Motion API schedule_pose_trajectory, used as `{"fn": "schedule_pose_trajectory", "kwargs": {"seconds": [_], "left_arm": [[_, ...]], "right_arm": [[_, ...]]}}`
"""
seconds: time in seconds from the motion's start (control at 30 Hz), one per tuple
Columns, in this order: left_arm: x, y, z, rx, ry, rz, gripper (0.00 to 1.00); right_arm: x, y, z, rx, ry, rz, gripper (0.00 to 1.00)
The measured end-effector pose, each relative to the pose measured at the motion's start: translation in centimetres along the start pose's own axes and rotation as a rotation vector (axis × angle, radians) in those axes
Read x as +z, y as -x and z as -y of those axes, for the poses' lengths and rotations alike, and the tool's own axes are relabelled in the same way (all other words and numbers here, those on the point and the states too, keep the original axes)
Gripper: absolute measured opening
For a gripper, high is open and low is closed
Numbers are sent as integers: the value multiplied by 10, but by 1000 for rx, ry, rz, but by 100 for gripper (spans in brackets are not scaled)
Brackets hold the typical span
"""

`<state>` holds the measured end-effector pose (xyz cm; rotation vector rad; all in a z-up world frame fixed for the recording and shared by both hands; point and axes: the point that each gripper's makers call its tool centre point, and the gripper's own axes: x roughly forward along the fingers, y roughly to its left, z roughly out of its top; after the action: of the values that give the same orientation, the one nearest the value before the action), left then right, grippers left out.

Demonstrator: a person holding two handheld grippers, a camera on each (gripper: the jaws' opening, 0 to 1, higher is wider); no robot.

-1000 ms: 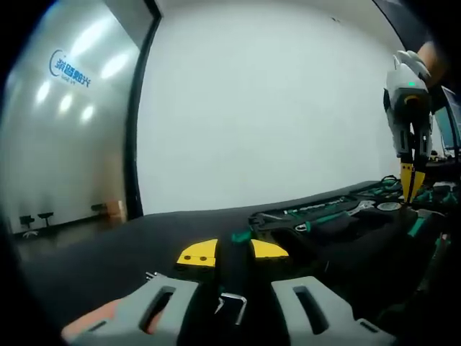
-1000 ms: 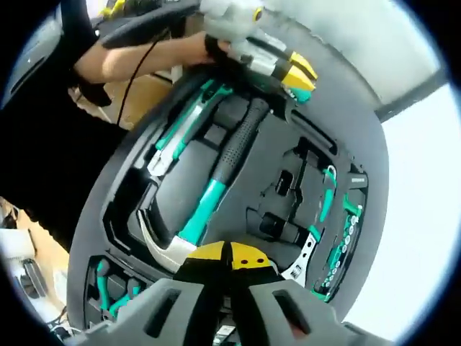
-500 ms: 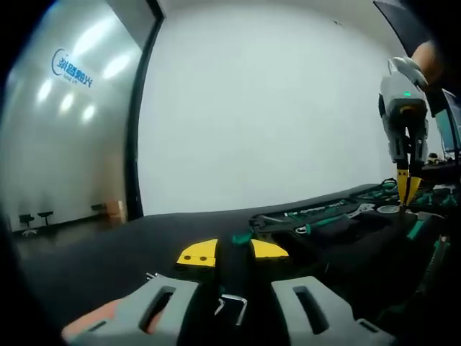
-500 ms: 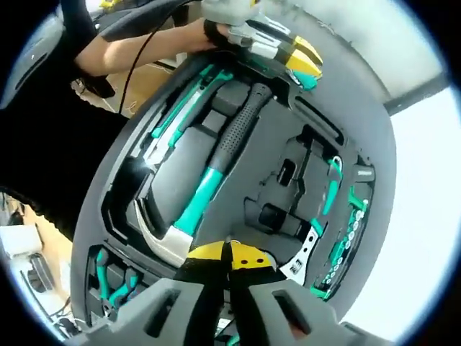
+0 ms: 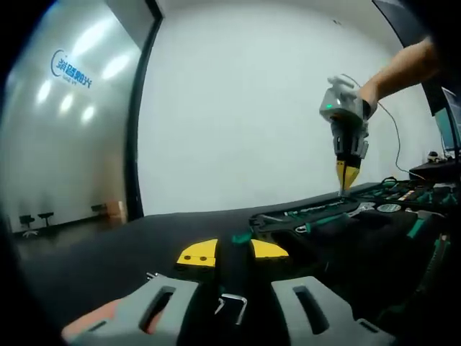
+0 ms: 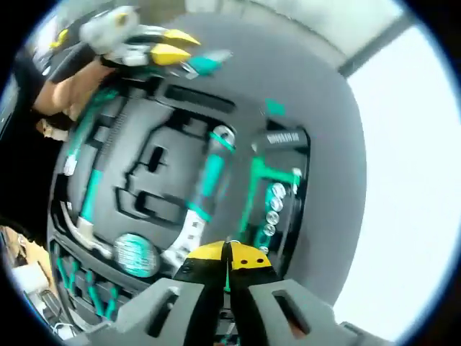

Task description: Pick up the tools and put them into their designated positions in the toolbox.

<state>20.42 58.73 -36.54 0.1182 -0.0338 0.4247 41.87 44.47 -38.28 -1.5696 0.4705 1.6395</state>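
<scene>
Compared with a second ago, the right gripper (image 5: 344,176) is being seen further left in the left gripper view, poised over the far end of the toolbox (image 5: 374,238), and the right gripper view is now being taken up by the socket end of the tray rather than the hammer's middle. The right gripper (image 6: 229,254) is clenched on nothing. The left gripper (image 5: 232,252) is being held low at the toolbox's edge, clamped on a black, teal-tipped tool (image 5: 234,249) (its kind cannot be told). In the foam tray, a hammer (image 6: 85,209), a wrench (image 6: 202,194), a tape measure (image 6: 135,254) and a row of sockets (image 6: 272,209) are lying in their recesses. The left gripper (image 6: 176,54) is also being shown from above in the right gripper view.
</scene>
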Motion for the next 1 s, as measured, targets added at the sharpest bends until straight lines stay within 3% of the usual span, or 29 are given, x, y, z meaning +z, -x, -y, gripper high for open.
{"fn": "schedule_pose_trajectory", "kwargs": {"seconds": [0.13, 0.33, 0.67, 0.73, 1.0], "left_arm": [[0, 0, 0, 0, 1, 0, 15], [-1, 1, 0, -1, -3, 1, 15], [-1, 0, 3, -3, -11, 0, 15], [-1, 1, 3, -3, -12, 0, 15], [-1, 1, 4, -4, -16, -2, 15]], "right_arm": [[-9, -17, 10, 11, -18, -32, 0], [-9, -27, 16, 30, -49, -30, 0], [-10, -30, 27, 80, -104, -25, 0], [-12, -29, 14, 150, -128, -33, 0], [-10, -33, 27, 106, -113, -24, 0]]}}
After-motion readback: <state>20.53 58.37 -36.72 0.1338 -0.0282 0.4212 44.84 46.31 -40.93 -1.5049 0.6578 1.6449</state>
